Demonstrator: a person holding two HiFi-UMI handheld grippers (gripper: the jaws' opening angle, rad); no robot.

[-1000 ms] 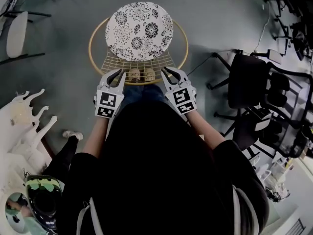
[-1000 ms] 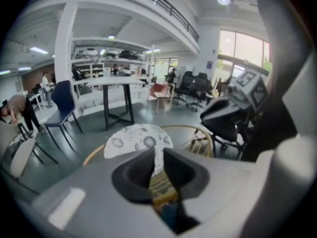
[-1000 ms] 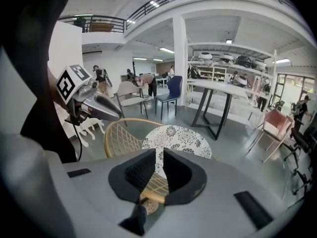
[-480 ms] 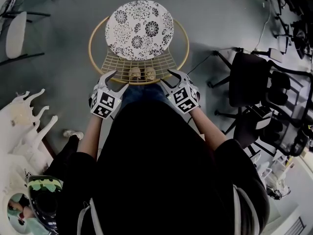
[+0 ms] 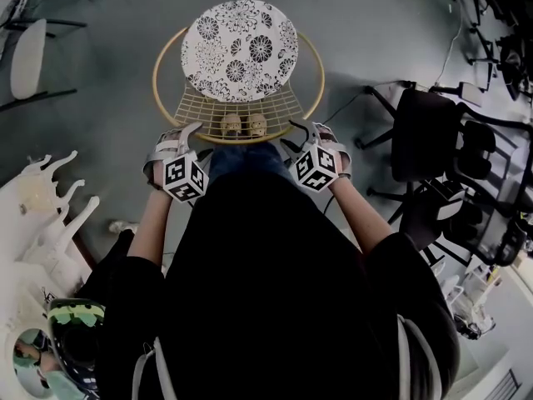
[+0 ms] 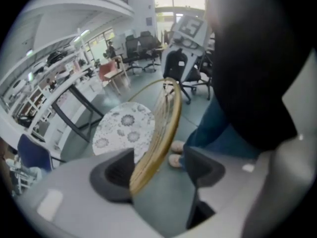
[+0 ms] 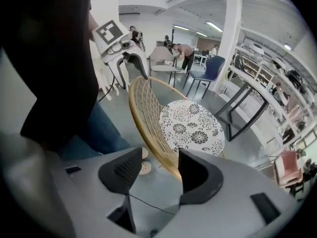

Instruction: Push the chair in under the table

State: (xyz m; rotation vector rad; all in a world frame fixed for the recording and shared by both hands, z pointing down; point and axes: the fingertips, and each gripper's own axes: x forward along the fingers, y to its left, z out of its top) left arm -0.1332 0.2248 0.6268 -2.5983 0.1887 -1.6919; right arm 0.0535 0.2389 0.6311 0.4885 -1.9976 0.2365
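Note:
A round golden wire chair [image 5: 156, 82] with a floral cushion [image 5: 239, 51] stands in front of me, its back rim nearest. My left gripper [image 5: 176, 138] is at the left end of that back rim and my right gripper [image 5: 321, 136] at the right end. In the left gripper view the golden rim [image 6: 166, 118] runs between the jaws of the left gripper [image 6: 159, 155], close to the left pad. In the right gripper view the rim [image 7: 143, 128] crosses the right gripper [image 7: 159, 153] near the right pad. Both pairs of jaws have just been opening and stand wide, straddling the rim without clamping it.
A black-legged table [image 7: 240, 115] stands beyond the chair, also visible as dark legs [image 6: 74, 108]. Black office chairs [image 5: 433, 157] crowd the right side. White furniture [image 5: 42, 215] sits at my left. My shoes [image 5: 243, 125] show through the wire back. A grey chair [image 5: 29, 57] stands far left.
Both grippers have dropped and rolled at the chair's back rim. Their jaws, nearly shut a second ago, now stand wide around the rim. The chair has not moved.

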